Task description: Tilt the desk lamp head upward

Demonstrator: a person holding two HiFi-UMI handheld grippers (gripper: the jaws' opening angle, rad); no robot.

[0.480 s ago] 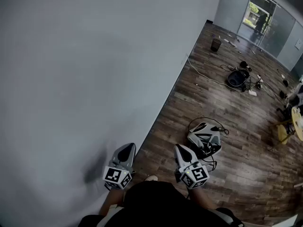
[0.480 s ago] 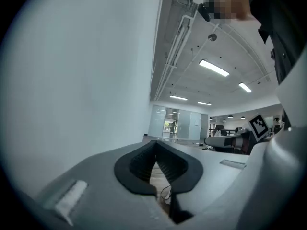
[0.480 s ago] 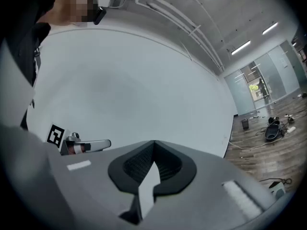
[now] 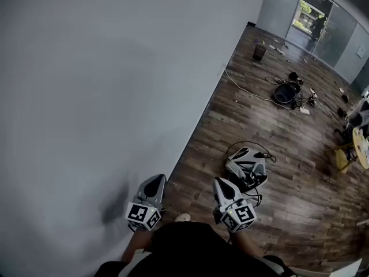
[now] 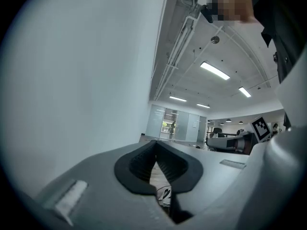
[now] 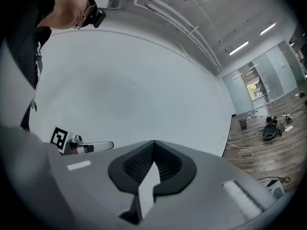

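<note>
No desk lamp shows in any view. In the head view both grippers are held low in front of the person's body, pointing away over the floor. My left gripper (image 4: 154,183) sits close to the grey wall (image 4: 104,85), its jaws shut with nothing between them. My right gripper (image 4: 222,184) is beside it over the wooden floor (image 4: 288,154), also shut and empty. The left gripper view looks along its closed jaws (image 5: 156,146) down the room. In the right gripper view the closed jaws (image 6: 153,146) point at the wall.
A grey-and-white bag with black cables (image 4: 248,167) lies on the floor just ahead of the right gripper. Farther off are a black bundle of cables (image 4: 286,92), a small dark bin (image 4: 259,52) and glass doors (image 4: 308,16). A yellow table edge (image 4: 362,146) shows at the right.
The head view has shifted slightly, so the floor items sit a little higher and to the left. Both grippers stay where they were, still shut.
</note>
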